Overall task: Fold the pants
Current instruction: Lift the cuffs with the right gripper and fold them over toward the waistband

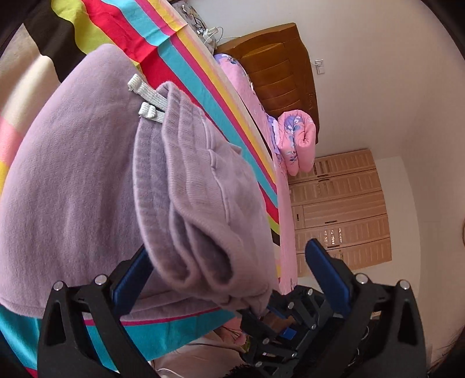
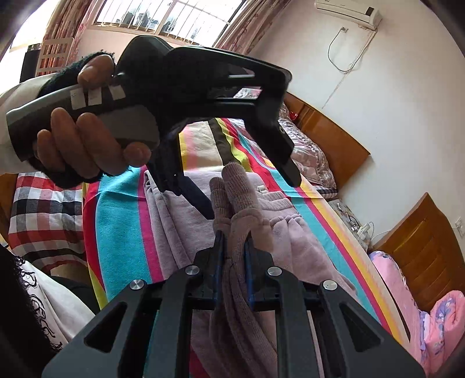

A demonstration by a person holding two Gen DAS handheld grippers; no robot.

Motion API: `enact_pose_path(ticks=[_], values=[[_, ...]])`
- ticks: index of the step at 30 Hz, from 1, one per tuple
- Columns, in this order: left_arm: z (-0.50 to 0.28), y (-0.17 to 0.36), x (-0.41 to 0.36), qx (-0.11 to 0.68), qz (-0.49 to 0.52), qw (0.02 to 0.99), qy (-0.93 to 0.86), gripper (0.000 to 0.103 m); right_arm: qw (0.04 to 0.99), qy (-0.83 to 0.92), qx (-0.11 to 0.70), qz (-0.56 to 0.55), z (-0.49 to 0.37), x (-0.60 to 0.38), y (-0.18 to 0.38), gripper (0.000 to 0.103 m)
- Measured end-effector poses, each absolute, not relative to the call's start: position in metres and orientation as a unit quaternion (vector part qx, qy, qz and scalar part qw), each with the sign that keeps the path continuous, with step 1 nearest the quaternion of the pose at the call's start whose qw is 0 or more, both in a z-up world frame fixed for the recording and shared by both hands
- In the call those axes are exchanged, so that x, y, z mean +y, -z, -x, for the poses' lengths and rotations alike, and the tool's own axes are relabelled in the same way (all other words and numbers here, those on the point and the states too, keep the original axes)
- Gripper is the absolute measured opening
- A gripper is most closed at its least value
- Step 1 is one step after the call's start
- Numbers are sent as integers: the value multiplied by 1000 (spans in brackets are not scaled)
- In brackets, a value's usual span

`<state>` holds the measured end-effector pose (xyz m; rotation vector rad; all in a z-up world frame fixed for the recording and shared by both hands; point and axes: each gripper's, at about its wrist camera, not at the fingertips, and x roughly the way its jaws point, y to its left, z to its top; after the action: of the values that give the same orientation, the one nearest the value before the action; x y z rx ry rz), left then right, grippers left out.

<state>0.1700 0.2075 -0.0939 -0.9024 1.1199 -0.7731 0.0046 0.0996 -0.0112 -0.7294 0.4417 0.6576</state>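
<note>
White walls, barred window [image 2: 162, 17], wooden headboard [image 2: 325, 133], louvred wardrobe [image 1: 343, 209], air conditioner [image 2: 348, 11]

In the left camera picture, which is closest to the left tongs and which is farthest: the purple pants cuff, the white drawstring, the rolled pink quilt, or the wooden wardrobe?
From the left tongs:
1. Purple pants cuff, hanging right between the open fingers.
2. White drawstring, up the pants on the striped bed.
3. Rolled pink quilt, on the far bed to the right.
4. Wooden wardrobe, against the back wall.
</note>
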Motion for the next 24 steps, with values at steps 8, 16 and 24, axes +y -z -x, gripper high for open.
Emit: enact_pose_path(ticks=[8, 16, 24], values=[[-180, 99, 168, 526, 283, 745, 297, 26, 896, -303, 212, 245, -6, 48, -18, 71], [-176, 93, 165, 513, 272, 759, 294, 25, 924, -168, 340, 40, 29, -103, 23, 92], [-171, 15, 142, 466, 238, 788, 325, 22, 927, -105, 349, 88, 12, -66, 66, 87]])
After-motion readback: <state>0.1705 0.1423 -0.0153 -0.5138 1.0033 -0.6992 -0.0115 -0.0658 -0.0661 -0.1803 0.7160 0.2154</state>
